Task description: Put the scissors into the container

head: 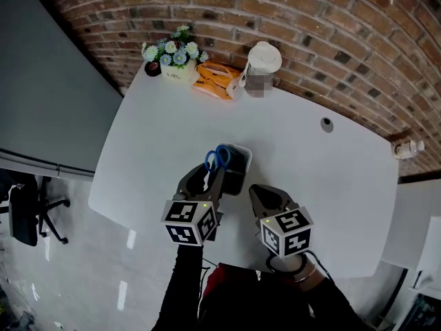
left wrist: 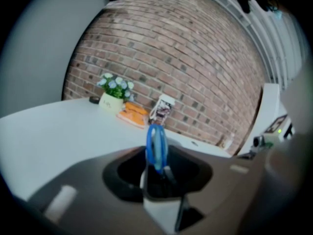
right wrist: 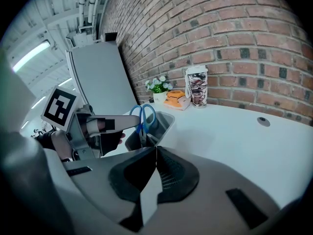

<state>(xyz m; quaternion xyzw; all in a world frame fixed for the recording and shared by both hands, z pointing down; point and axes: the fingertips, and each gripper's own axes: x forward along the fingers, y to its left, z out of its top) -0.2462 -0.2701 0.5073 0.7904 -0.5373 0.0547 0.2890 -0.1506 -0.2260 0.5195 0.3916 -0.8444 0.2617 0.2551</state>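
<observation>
Blue-handled scissors (head: 217, 158) stand upright in the dark container (head: 236, 178) at the middle of the frame, handles poking above its rim. The container sits on a white table (head: 317, 171) that runs up to a brick wall (head: 331, 40). The left gripper (head: 207, 178) is at the container's lower left edge with its jaws spread wide. The scissor handles are between them, and the pads do not press on them. The right gripper (head: 256, 189) hovers just right of the container, jaws closed together and empty. At the top of the frame, by the wall, are a flower pot (head: 172, 57), an orange packet (head: 215, 80) and a lidded cup (head: 262, 67).
</observation>
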